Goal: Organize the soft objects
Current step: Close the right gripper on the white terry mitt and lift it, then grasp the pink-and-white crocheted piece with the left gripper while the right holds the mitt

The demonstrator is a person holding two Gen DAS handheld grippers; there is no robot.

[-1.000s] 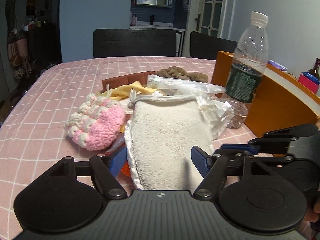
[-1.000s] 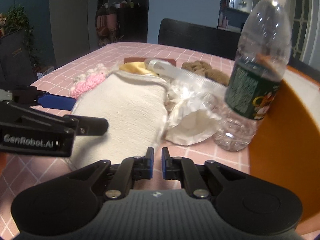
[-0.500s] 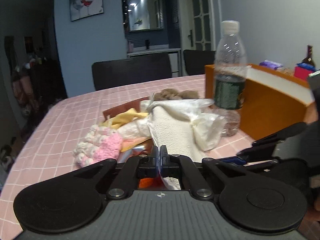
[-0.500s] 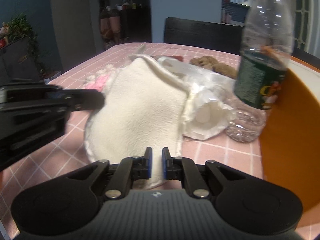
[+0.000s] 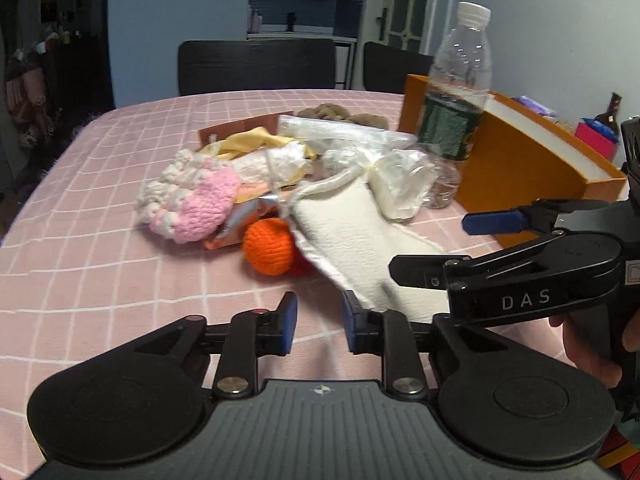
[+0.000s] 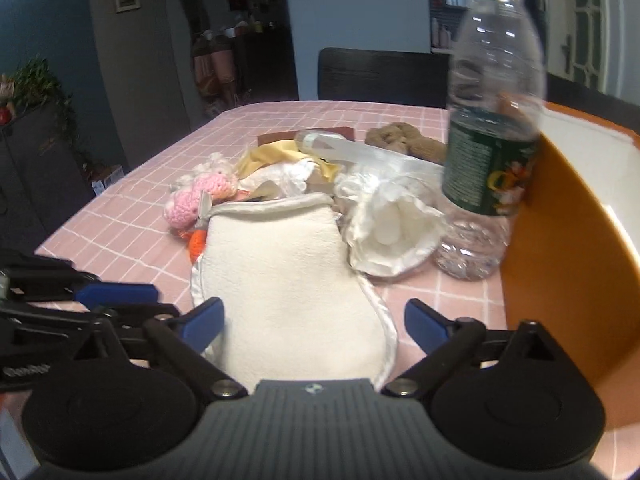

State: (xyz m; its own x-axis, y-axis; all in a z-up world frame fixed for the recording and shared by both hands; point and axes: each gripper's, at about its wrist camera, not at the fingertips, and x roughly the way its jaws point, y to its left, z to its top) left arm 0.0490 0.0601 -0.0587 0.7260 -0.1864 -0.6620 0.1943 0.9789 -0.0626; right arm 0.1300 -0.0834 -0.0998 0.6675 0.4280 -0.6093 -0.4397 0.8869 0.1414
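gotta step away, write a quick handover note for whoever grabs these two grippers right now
Left gripper: partly open, jaws just opening, nothing between them.
Right gripper: wide open, jaws just opening, pads either side of the cream cloth, not pressing it.
Cream cloth lies flat on the pink checked table, released.
Pile behind it: pink crochet piece, orange crochet ball, yellow cloth, plastic-wrapped items, brown soft item.
Water bottle stands beside the orange box.
Nothing visibly sorted yet; everything soft is still left.

White cloth [image 5: 360,248] beside orange knitted ball [image 5: 269,246] (touching) on table [image 5: 100,240].
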